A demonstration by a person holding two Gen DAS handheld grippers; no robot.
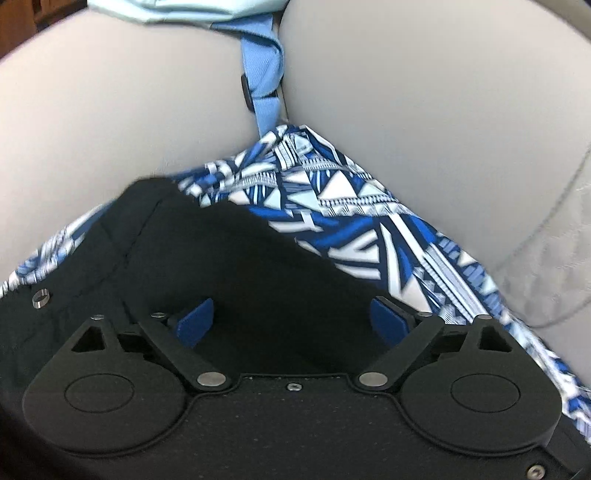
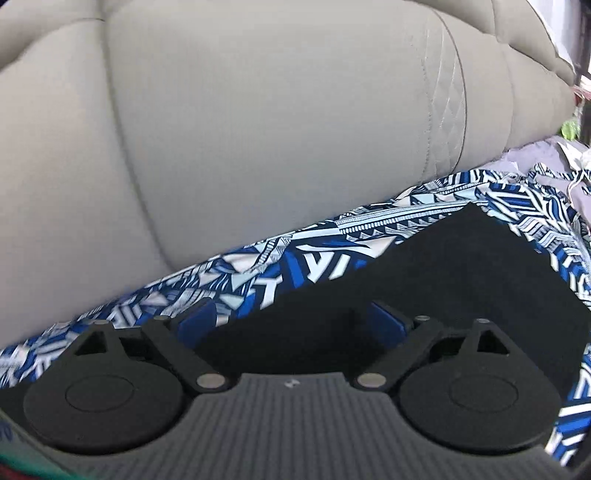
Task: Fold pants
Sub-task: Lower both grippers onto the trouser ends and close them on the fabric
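Black pants (image 1: 221, 251) lie on a blue and white patterned cloth (image 1: 332, 199) spread over a grey sofa. In the left wrist view their waist end shows a metal button (image 1: 40, 297) at the left. My left gripper (image 1: 291, 317) hangs over the black fabric, its blue pads (image 1: 195, 321) wide apart and pressing on nothing. The right wrist view shows a straight-edged end of the pants (image 2: 461, 266) on the patterned cloth (image 2: 258, 273). My right gripper (image 2: 291, 321) is open above the pants' edge, with the left pad (image 2: 197, 321) over the cloth.
Grey sofa back cushions (image 1: 110, 110) (image 2: 258, 129) rise behind the cloth. A light blue garment with a strap (image 1: 264, 81) is wedged in the gap between two cushions. A pale blue cloth (image 1: 184, 9) lies at the top. More crumpled clothes (image 2: 546, 155) sit at the far right.
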